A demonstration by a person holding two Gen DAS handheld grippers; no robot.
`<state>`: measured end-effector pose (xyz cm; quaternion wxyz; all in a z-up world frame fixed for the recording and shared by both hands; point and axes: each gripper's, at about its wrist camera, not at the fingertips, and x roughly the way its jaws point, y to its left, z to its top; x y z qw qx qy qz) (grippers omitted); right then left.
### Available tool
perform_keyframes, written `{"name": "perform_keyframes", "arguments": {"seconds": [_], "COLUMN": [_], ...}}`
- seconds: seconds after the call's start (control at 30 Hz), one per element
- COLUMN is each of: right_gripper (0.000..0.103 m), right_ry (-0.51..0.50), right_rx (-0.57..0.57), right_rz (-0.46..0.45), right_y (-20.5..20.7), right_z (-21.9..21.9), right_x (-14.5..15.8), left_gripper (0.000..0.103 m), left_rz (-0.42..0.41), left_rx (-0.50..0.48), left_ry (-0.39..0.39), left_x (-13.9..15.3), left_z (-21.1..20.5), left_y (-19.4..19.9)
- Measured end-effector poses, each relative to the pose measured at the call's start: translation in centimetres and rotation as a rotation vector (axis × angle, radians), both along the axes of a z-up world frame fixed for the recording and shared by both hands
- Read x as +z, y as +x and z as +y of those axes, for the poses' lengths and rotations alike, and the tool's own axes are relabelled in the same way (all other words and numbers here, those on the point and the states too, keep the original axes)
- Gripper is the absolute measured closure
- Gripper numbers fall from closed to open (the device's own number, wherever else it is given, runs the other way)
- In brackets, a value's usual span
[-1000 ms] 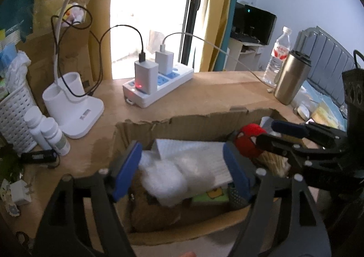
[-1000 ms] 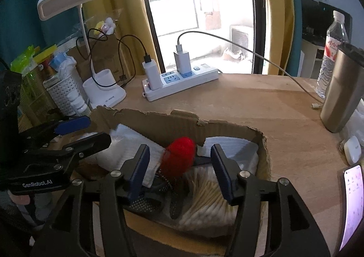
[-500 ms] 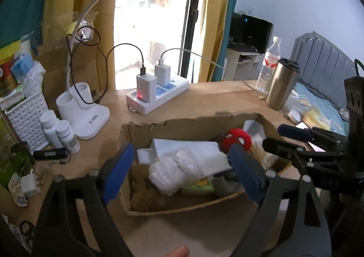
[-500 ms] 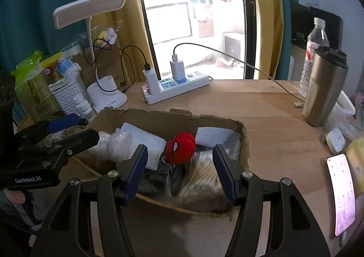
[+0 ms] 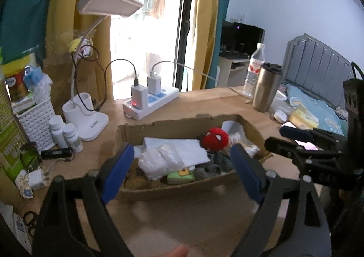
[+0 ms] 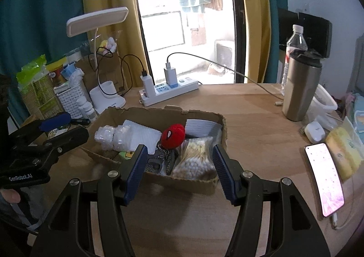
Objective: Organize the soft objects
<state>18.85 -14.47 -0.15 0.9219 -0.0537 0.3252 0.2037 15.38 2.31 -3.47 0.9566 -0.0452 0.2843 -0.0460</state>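
Now clear of cardboard box (image 5: 159,186) | left hand-held gripper (image 5: 180,171) spread wide, empty | right hand-held gripper (image 6: 179,172) apart, empty | retreat smoothly, avoid snagging red plush (image 6: 173,135).

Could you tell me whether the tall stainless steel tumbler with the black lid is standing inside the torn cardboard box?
No, the stainless steel tumbler stands upright on the wooden desk, apart from the cardboard box.

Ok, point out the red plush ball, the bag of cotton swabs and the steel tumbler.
red plush ball (image 6: 173,136), right wrist view, its front face.
bag of cotton swabs (image 6: 196,158), right wrist view, bag's middle.
steel tumbler (image 6: 301,90), right wrist view, its body.
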Motion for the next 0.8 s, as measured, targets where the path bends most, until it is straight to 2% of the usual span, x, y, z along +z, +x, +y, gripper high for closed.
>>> {"name": "perform_keyframes", "arguments": {"seconds": [0.07,0.17,0.53,0.67,0.7,0.8], "right_gripper": [0.041,0.041,0.039,0.039,0.038,0.021], "right_ry": [0.0,-0.005,-0.024,-0.016,-0.015,-0.007], "right_rx": [-0.003,-0.007,-0.047,-0.062,-0.068,-0.083], "right_rz": [-0.009,-0.028,-0.117,-0.151,-0.161,-0.197], "right_y": [-0.7,-1.9,-6.6,-8.4,-8.9,-10.5], "right_z": [-0.2,-0.5,-1.4,-1.7,-1.8,-2.1], "right_x": [0.3,0.8,2.8,3.7,3.9,4.8], "left_gripper": [0.013,0.004,0.003,0.003,0.003,0.003], "left_rz": [-0.008,-0.023,-0.086,-0.118,-0.122,-0.138], "left_rx": [-0.002,-0.003,-0.009,-0.011,-0.008,0.016], "left_ry": [0.002,-0.001,-0.027,-0.015,-0.006,0.031], "left_x": [0.3,0.6,2.2,3.0,3.2,3.9], "left_z": [-0.2,-0.4,-0.6,-0.9,-1.0,-1.3], "left_y": [-0.7,-1.8,-6.1,-8.0,-8.3,-9.5]}}
